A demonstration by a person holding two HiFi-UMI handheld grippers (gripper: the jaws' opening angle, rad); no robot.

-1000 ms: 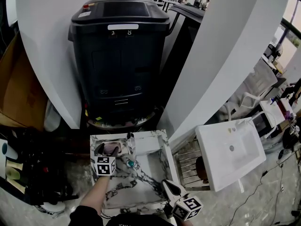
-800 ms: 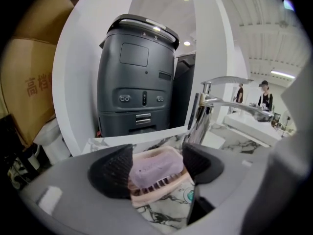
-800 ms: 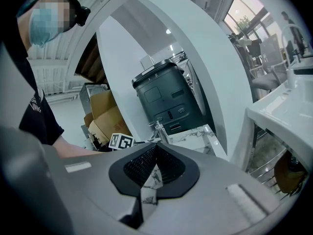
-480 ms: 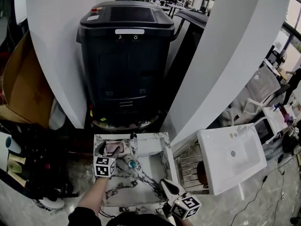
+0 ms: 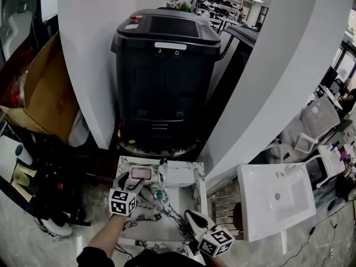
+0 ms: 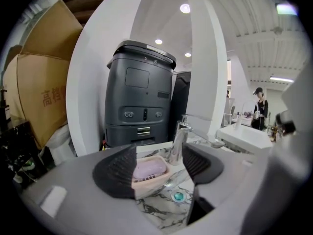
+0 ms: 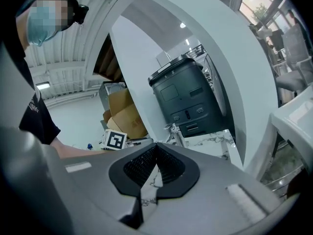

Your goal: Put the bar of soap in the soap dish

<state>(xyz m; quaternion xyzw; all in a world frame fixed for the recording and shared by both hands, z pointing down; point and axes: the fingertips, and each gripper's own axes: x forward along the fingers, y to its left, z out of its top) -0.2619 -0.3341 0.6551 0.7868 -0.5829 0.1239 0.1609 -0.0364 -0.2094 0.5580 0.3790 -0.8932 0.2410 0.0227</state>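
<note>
From where I stand, the bar of soap (image 6: 148, 169), pale lilac, already lies in the soap dish (image 6: 146, 184), so the job looks done. The dish sits on the marble counter (image 6: 161, 212) right ahead of the left tongs (image 6: 160, 151), framed between their two pads, with the tap (image 6: 179, 140) just beyond the right-hand pad. Those tongs are spread wide and pinch nothing; whether the left pad brushes the dish rim I cannot tell. The right tongs (image 7: 156, 148) hang back nearer the person, pads pressed together with nothing between them.

I'd judge the bar light and stiff but slick, more so if wet. If it needs shifting, take it across its long sides at the middle with a gentle squeeze, since too hard a pinch could shoot it out or tip the light dish.
</note>
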